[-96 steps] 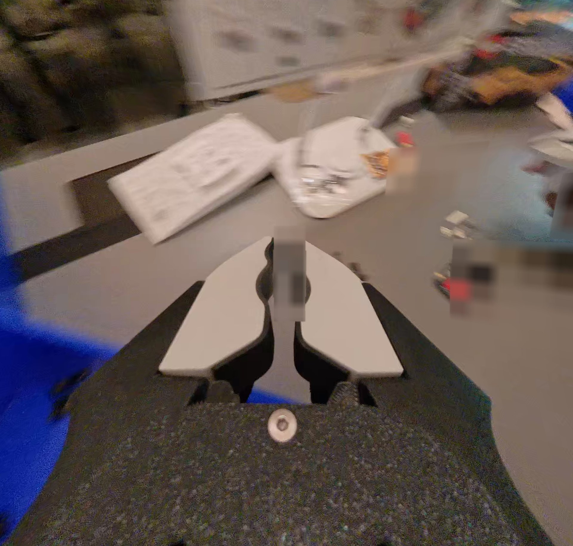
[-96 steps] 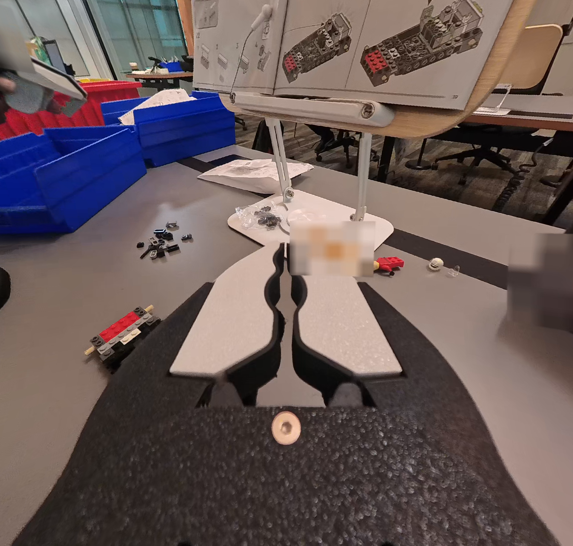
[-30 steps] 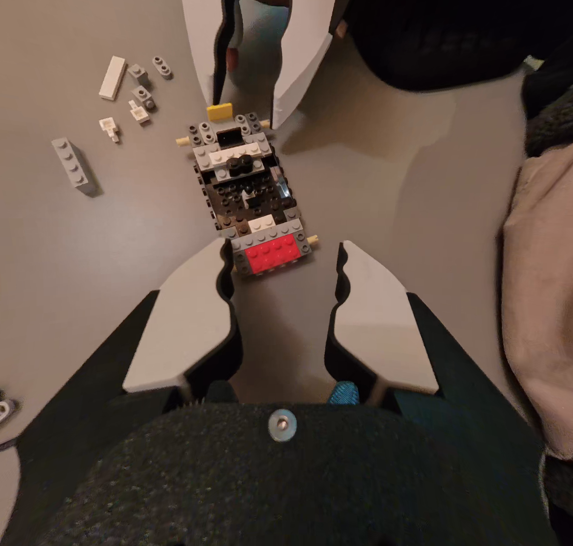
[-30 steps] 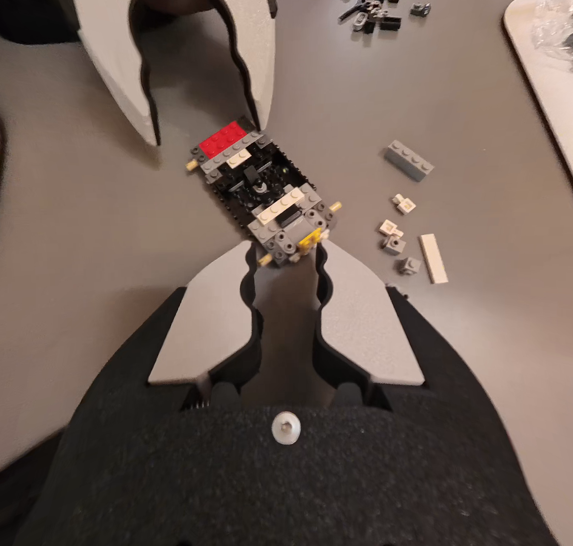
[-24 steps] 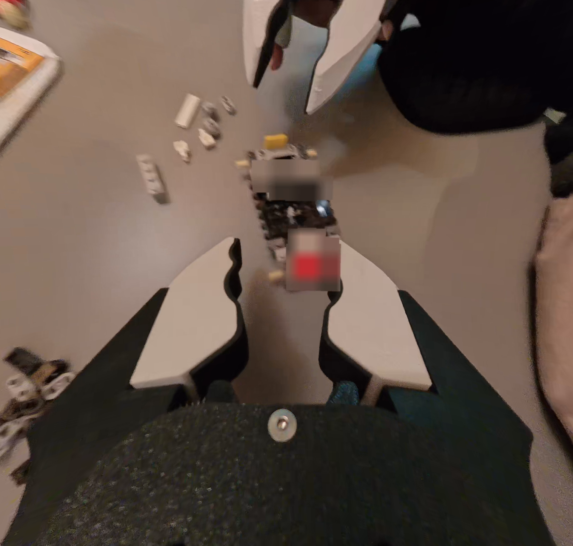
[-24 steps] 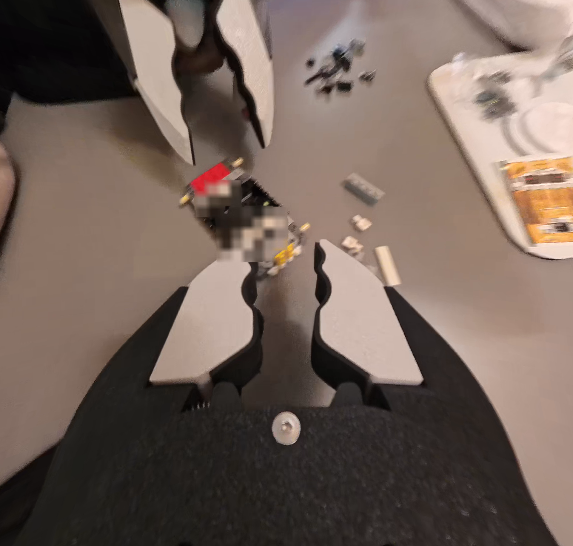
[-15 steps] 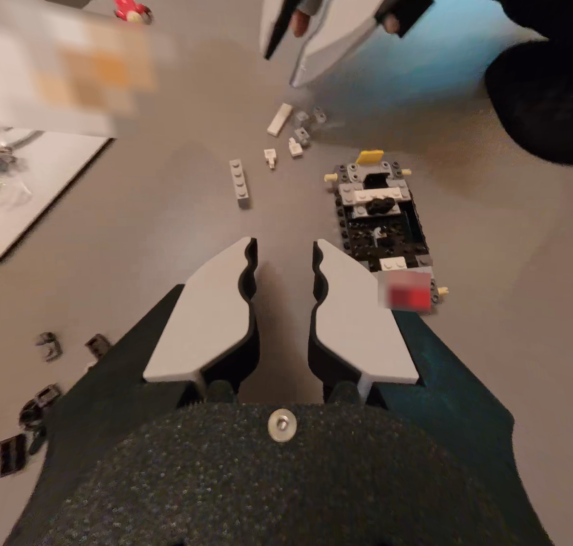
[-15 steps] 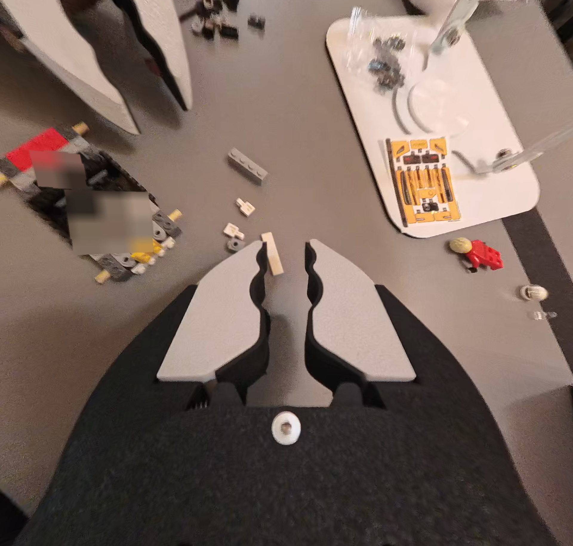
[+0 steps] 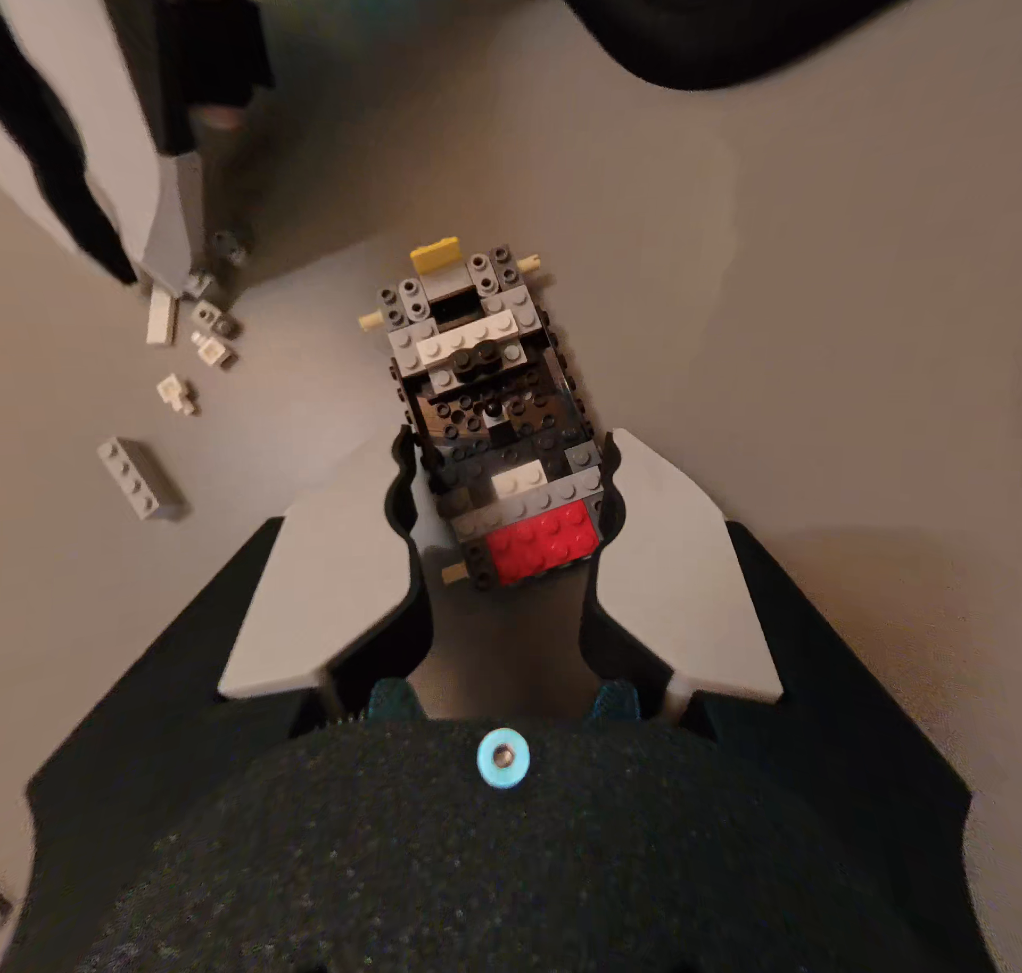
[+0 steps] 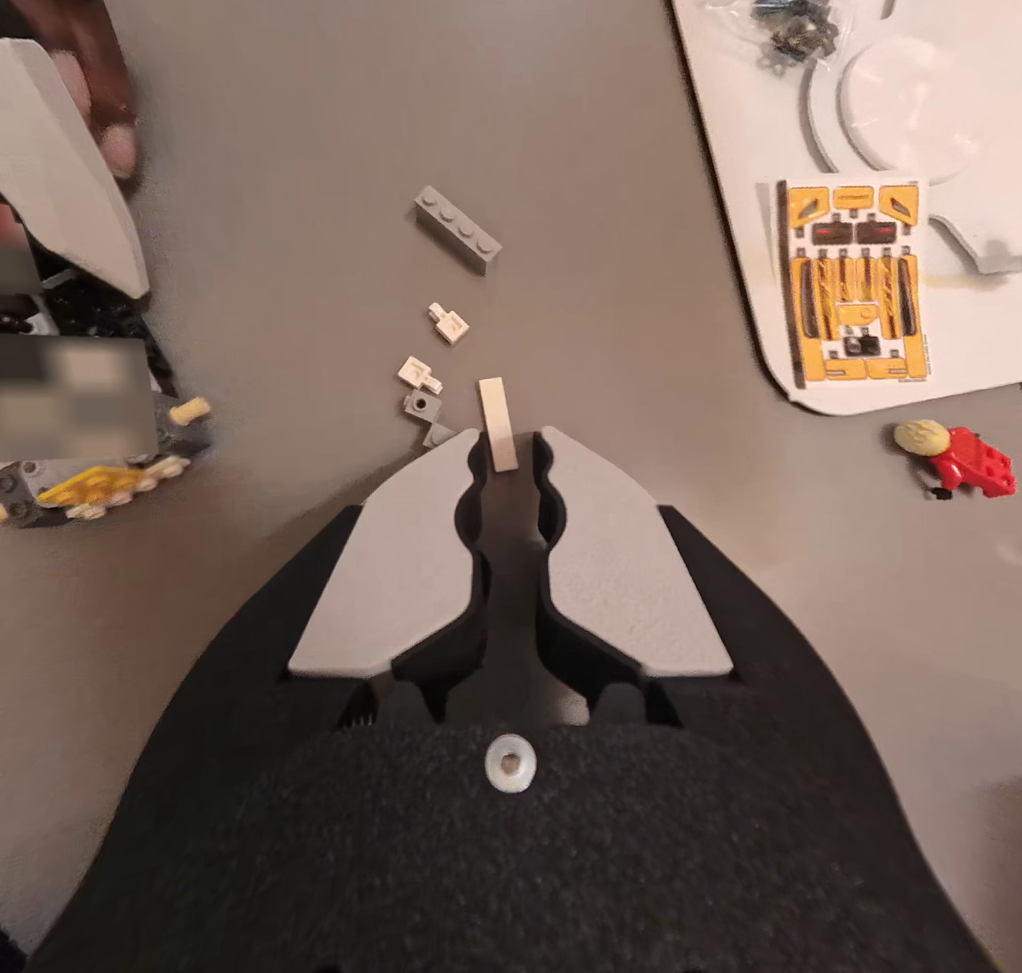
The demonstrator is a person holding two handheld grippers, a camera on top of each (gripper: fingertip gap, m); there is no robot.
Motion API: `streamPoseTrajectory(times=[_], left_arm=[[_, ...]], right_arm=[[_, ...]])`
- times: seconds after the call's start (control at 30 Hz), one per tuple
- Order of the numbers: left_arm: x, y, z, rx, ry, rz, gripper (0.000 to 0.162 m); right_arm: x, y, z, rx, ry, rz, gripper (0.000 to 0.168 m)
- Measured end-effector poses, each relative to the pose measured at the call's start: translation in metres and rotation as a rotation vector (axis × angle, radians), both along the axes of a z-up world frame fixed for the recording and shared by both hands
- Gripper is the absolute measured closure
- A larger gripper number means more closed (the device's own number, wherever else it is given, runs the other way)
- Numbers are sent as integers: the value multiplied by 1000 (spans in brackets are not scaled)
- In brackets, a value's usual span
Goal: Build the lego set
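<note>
Jaws of left gripper (image 9: 506, 443) now straddle the model (image 9: 492, 421), gap visible; right gripper (image 10: 506, 437), apart, now brackets the white tile (image 10: 498, 426) — pickup next, probably.

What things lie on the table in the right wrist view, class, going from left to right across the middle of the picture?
Half-built lego model → small grey brick with a hole → cream flat tile between the right gripper fingertips → yellow sticker sheet → red minifigure torso.
</note>
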State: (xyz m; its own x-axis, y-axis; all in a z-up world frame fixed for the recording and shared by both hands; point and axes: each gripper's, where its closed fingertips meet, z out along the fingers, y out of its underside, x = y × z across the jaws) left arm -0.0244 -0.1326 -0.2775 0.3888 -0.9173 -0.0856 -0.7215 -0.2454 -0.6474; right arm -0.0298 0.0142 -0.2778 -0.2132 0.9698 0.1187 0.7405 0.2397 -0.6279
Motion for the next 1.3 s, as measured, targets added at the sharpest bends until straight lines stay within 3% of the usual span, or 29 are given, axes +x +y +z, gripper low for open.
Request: streamPoseTrajectory(times=[0.1,0.2,0.33,0.47,0.63,0.7,0.73,0.93,1.3], left_arm=[[0,-4,3,4,-16,-83,97],[-9,3,24,-45,-171,-32,94],[-51,59,40,3,-294,292,108],[-72,97,17,-5,-195,459,103],[-69,113,-2,-35,-74,465,122],[-68,114,-3,-55,-69,465,149],[-68,112,-3,-52,-65,450,155],[-43,74,3,-149,-131,234,155],[-35,54,-3,-101,-74,100,154]], right_arm=[[-2,-4,-1,-15,-65,40,161],[-2,-5,-2,-57,-139,57,161],[-3,-4,-2,-74,-125,72,162],[-6,-3,13,-80,-32,61,162],[-8,-7,44,-101,116,60,162],[-8,-12,48,-118,137,78,162],[-8,-16,48,-122,141,89,162],[-17,-51,46,-130,117,202,162],[-24,-88,15,-53,-48,319,162]])
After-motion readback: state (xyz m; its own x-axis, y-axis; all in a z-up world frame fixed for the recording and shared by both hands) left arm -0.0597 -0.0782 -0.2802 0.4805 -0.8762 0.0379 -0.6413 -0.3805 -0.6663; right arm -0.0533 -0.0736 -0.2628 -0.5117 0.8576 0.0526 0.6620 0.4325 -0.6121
